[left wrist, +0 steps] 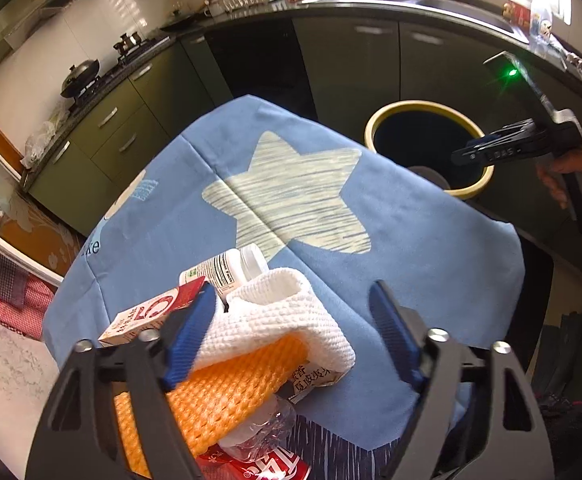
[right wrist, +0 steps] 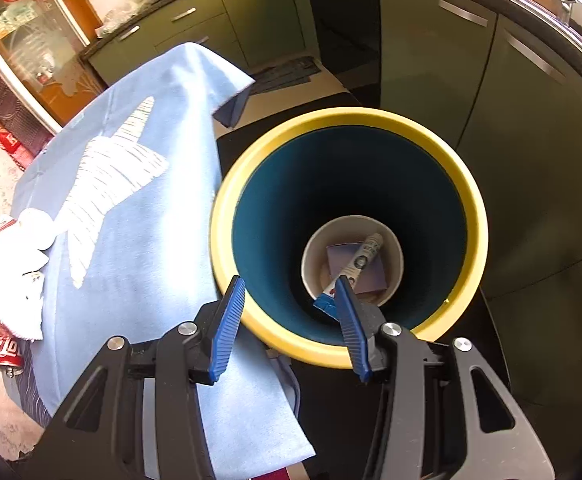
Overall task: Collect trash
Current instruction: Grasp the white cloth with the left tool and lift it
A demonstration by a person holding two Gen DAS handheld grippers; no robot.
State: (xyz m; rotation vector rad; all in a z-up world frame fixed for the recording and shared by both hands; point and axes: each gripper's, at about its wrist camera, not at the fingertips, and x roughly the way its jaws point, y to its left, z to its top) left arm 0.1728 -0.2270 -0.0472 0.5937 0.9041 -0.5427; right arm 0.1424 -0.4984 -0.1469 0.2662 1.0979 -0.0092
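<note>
Left tool (left wrist: 291, 328) around white foam (left wrist: 283, 316), bin's (right wrist: 471, 208) contents right-view only

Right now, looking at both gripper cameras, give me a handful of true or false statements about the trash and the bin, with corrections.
1. The bin has a yellow rim and a dark blue inside. True.
2. The bin is empty. False: a paper cup, a small box and a tube lie at its bottom.
3. The right gripper hangs over the bin with nothing between its fingers. True.
4. The white cloth lies on a red tablecloth. False: the tablecloth is blue with a pale star.
5. The left gripper grips the cola can. False: its fingers stand open around the white cloth; the cola can lies nearer the camera.
</note>
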